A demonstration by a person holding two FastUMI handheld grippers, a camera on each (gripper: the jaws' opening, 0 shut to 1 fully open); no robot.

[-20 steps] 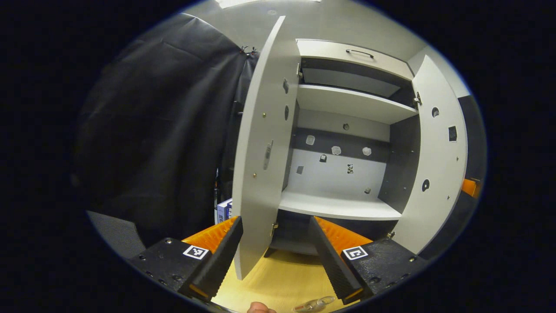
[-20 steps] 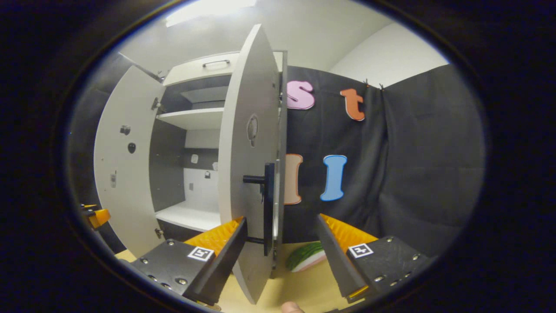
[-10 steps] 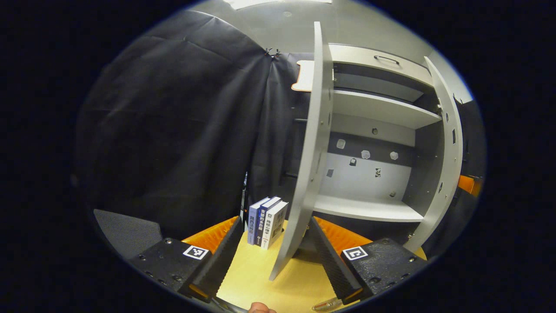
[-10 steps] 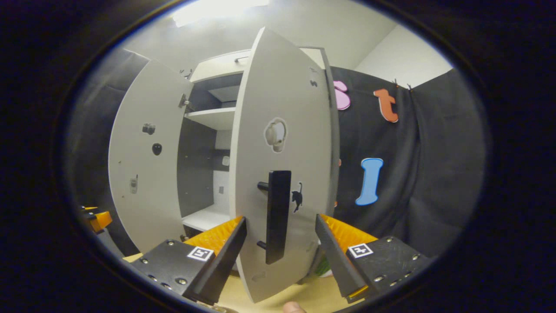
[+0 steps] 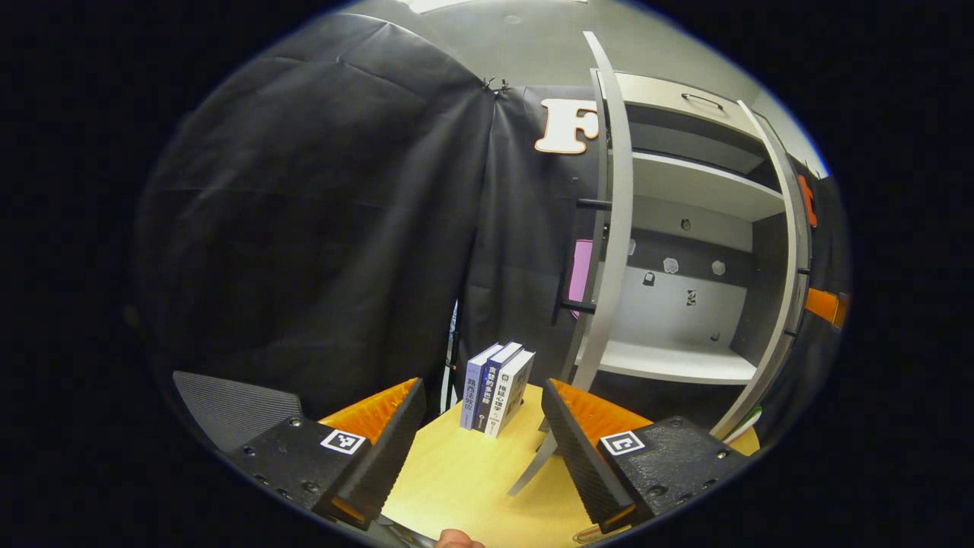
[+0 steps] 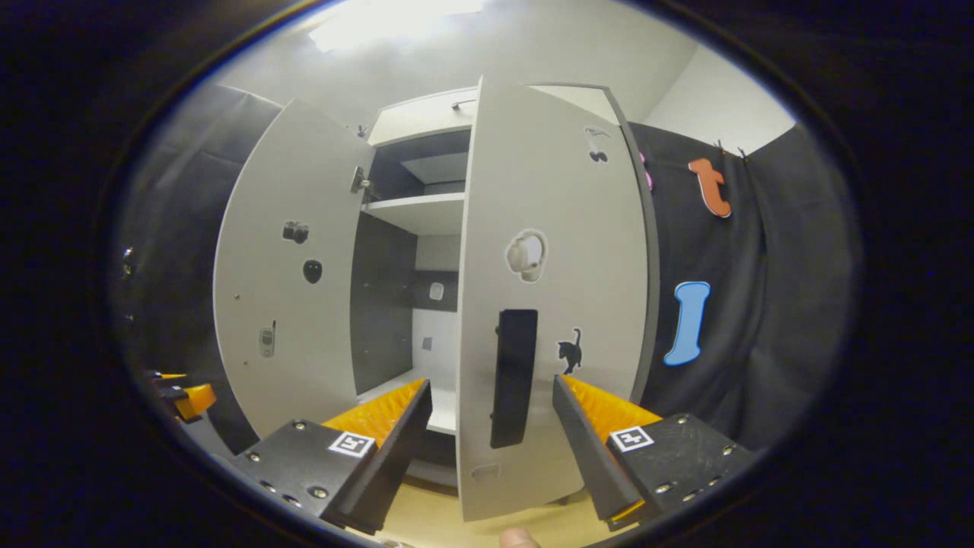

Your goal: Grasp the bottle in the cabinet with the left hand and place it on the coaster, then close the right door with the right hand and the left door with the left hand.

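In my right gripper view the right gripper [image 6: 493, 449] sits spread at bottom centre, empty, with the right door [image 6: 548, 304] and its black handle [image 6: 514, 377] standing mid-frame between the fingers, partly swung in. The left door [image 6: 285, 297] stands wide open at left. In my left gripper view the left gripper [image 5: 479, 449] is spread too, pinching nothing, over the yellow table [image 5: 464, 487], books [image 5: 496, 387] just ahead, left door edge-on right of centre; I can't make out the bottle, just a clear thing at the bottom edge.
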